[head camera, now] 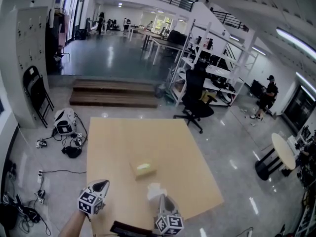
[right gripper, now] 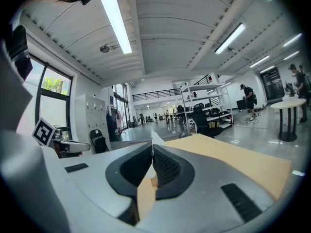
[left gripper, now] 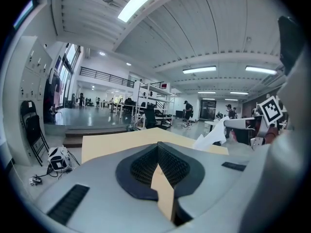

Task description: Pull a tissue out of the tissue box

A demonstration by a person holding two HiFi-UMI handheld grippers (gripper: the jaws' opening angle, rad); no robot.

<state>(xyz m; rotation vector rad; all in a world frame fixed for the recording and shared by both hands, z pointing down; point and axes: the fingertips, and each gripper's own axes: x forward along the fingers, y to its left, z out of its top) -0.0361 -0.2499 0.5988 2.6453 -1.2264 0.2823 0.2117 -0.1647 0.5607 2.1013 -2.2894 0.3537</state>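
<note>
The tan tissue box (head camera: 143, 169) lies on the wooden table (head camera: 123, 142), a pale tissue showing in its top slot. Nearer to me, a white tissue (head camera: 155, 189) hangs free of the box, with my right gripper (head camera: 162, 197) shut on it. In the right gripper view, a thin white edge of the tissue (right gripper: 154, 140) sticks up between the closed tips of the right gripper (right gripper: 152, 147). My left gripper (head camera: 101, 184) hovers over the table's near left part, left of the box, jaw tips together and empty. From the left gripper (left gripper: 158, 145), the tissue (left gripper: 214, 135) shows at the right.
The table's front edge (head camera: 197, 214) is close to both grippers. Beyond the table stand a black office chair (head camera: 196, 100), wooden steps (head camera: 113, 93) and shelving (head camera: 212, 63). Cables and gear (head camera: 66, 127) lie on the floor at the left, and a round white table (head camera: 282, 152) stands at the right.
</note>
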